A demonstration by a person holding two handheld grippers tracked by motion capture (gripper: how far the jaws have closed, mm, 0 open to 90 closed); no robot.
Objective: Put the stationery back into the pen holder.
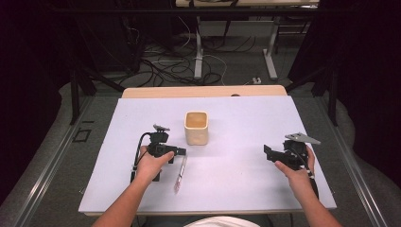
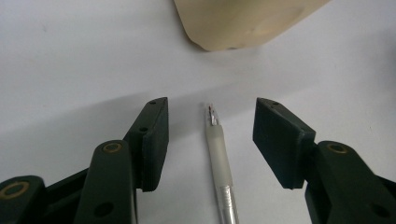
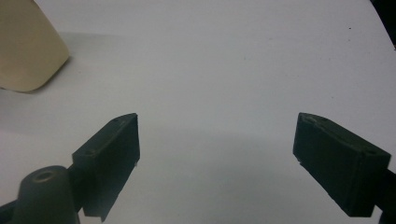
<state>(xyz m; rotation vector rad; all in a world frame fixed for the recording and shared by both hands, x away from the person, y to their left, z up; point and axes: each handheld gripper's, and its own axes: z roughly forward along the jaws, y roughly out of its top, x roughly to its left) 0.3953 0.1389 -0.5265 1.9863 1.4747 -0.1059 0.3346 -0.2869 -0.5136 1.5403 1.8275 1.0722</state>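
Observation:
A thin pen (image 1: pixel 179 174) with a silver barrel and a cloudy translucent cap lies on the white board, pointing roughly towards a cream square cup (image 1: pixel 196 127). My left gripper (image 1: pixel 181 152) hovers low over the pen's far end. In the left gripper view the pen (image 2: pixel 219 149) lies between the two jaws of the left gripper (image 2: pixel 211 108), with a gap on each side, so the gripper is open. The cup (image 2: pixel 243 21) stands just beyond it. My right gripper (image 1: pixel 267 152) rests at the right of the board; its jaws (image 3: pixel 218 120) stand apart with nothing between them.
The white board (image 1: pixel 246 189) covers a wooden table whose far edge (image 1: pixel 203 91) shows behind it. The cup (image 3: pixel 25 46) is off to the left in the right gripper view. Cables and table legs lie on the floor beyond.

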